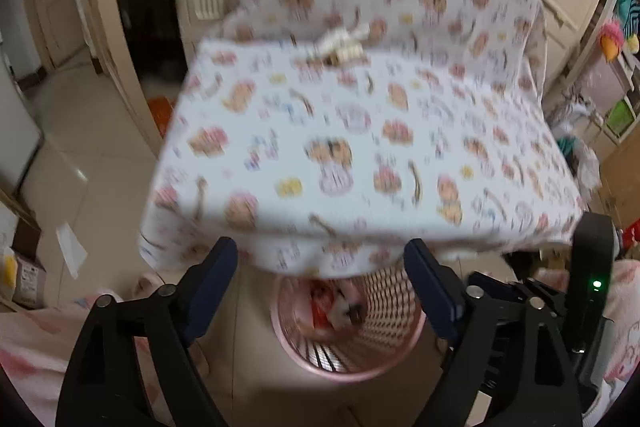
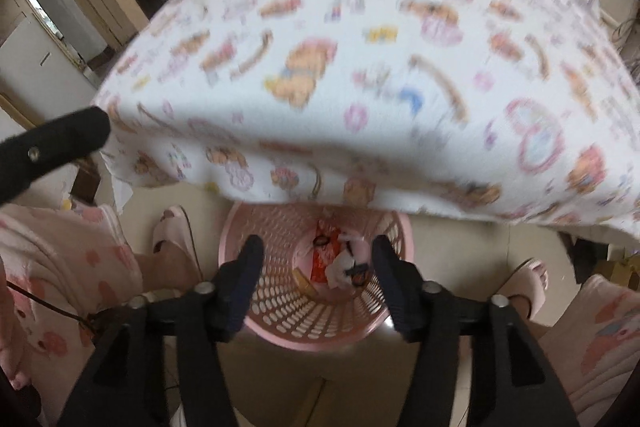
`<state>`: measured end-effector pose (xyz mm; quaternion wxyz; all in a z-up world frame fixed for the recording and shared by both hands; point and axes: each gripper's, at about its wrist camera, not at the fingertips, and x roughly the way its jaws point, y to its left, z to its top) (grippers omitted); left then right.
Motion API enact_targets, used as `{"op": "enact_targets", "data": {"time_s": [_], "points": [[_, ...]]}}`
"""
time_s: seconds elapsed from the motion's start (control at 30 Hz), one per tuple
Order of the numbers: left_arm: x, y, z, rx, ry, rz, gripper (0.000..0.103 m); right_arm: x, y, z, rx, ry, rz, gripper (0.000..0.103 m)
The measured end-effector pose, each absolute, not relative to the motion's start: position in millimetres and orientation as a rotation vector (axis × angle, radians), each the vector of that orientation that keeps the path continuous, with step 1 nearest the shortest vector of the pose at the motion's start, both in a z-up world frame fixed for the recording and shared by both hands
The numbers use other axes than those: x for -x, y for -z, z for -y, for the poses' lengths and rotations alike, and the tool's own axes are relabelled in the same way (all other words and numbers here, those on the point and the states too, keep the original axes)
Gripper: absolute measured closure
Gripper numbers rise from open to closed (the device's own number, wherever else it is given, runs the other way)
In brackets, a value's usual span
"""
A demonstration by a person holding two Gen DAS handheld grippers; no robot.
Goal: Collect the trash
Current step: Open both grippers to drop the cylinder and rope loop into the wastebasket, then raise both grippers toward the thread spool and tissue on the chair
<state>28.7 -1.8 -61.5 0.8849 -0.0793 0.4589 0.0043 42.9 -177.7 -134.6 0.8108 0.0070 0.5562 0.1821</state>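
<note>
- Both grippers point steeply down over a pink basket [image 2: 280, 315] sitting on the tiled floor [image 1: 80, 155], right at the edge of a table under a cartoon-print cloth [image 1: 360, 131].
- Right gripper [image 2: 318, 267] is spread wide with nothing between the fingers; it hangs straight above the basket mouth.
- Left gripper [image 1: 320, 279] is spread even wider, also empty, with the basket showing in the gap.
- Trash [image 2: 332, 263] is down in the basket: a red wrapper, some white crumpled bits and something small and dark. It's pretty blurry, so I can't say more.
- Right view only: slippered feet either side of the basket, pink pyjama legs, and a black tip of the left gripper poking in from the left edge.
- Left view only: the right gripper's body with a green light, a wardrobe, shelves with toys, and a paper scrap [image 1: 71, 247] on the floor.
- Both views catch a little pale bundle [image 1: 344, 47] still lying on the cloth near the far side.
</note>
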Motion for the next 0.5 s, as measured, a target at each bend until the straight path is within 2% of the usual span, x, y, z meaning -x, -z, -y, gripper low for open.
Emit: {"op": "enact_targets", "data": {"time_s": [0.07,0.13,0.2,0.27,0.5], "points": [[-26,53,-3,0.179,-0.015,-0.909,0.015,-41,125,183,-0.023,-0.375,-1.145,0.025],[-22,46,-6,0.186,-0.016,-0.873,0.014,-39,113,187,-0.031,-0.359,-1.097,0.022],[-20,41,-8,0.186,-0.017,-0.842,0.011,-38,104,190,-0.023,-0.354,-1.065,0.015],[-19,35,-8,0.170,-0.023,-0.823,0.007,-36,95,193,-0.020,-0.348,-1.026,0.012],[-28,8,-13,0.123,-0.026,-0.785,0.006,-38,59,203,-0.015,-0.337,-0.916,0.001]]}}
